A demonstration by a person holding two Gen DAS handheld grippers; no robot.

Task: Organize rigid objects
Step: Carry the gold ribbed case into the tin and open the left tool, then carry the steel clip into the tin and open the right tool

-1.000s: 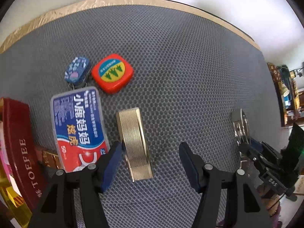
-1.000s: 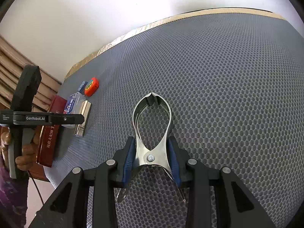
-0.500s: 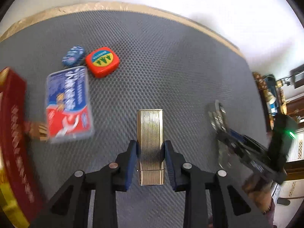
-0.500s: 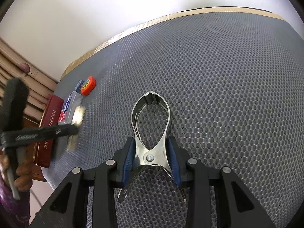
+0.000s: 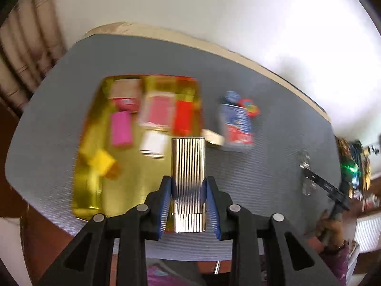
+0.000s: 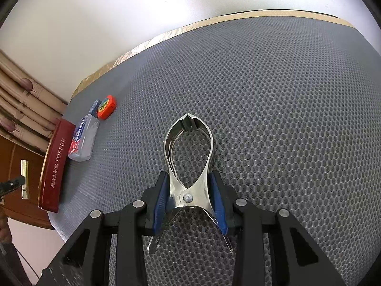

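You are carrying the gold case point(image 5: 188, 166) in your left gripper point(image 5: 189, 205), whose blue pads are pinching its ribbed sides near the lower end, so most of it is sticking out ahead of the jaws. It is hanging above the near right corner of the tin point(image 5: 88, 140), whose gold floor is already holding pink, red, white and yellow boxes (the view is blurred, so their edges are hard to read).

Your right gripper point(image 6: 190, 197) is gripping the steel clip point(image 6: 188, 157) at its pivot, jaws partly closed on it, and is hovering over the grey mat point(image 6: 285, 119).

To do this step well, you are aiming for the bare patch of tin floor in front of the white box point(image 5: 154, 145). Be slowing before lowering, keeping the case flat, and releasing only once it is resting on the floor, since a drop could knock the yellow box point(image 5: 102, 164). The blue pack point(image 6: 83, 140) and orange tape point(image 6: 106, 107) are waiting beside the tin.
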